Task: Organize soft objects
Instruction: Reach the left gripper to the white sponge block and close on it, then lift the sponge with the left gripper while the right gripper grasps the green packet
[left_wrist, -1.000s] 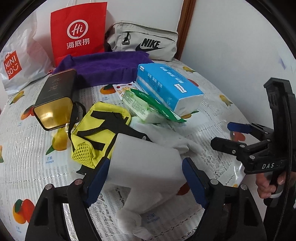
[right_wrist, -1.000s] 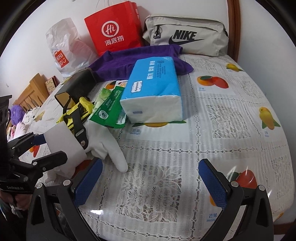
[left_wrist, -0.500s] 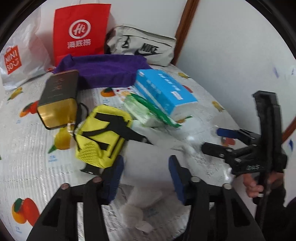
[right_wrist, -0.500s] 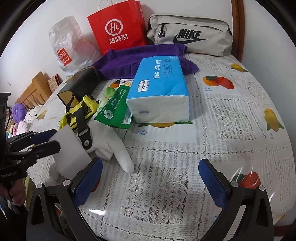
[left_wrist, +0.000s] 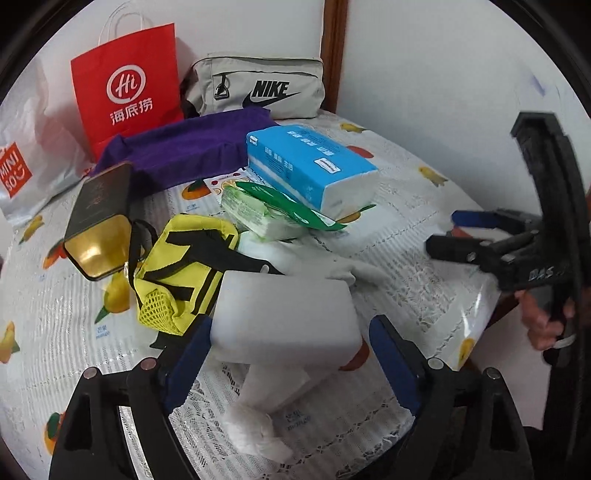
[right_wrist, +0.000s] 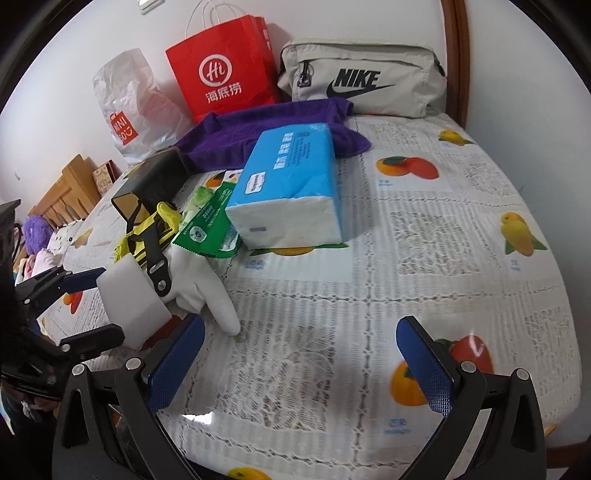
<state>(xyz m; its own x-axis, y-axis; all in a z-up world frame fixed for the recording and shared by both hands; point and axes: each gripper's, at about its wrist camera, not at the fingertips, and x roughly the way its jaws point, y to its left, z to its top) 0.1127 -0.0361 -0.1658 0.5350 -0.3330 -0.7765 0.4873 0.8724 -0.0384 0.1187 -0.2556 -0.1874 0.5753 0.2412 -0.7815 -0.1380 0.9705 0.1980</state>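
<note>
White sponge block (left_wrist: 286, 319) betw. left fingers (left_wrist: 188, 360), just widened.

We see a white sponge (left_wrist: 286, 317), yellow pouch (left_wrist: 184, 266) with black straps, blue tissue pack (left_wrist: 310, 166), green wipes packet (left_wrist: 280, 206), purple towel (left_wrist: 184, 147), red bag (left_wrist: 127, 85), and fruit-print white tablecloth (right_wrist: 424, 258).

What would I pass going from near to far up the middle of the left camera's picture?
White sponge block → green wipes packet → blue tissue pack → purple towel → grey Nike bag.
</note>
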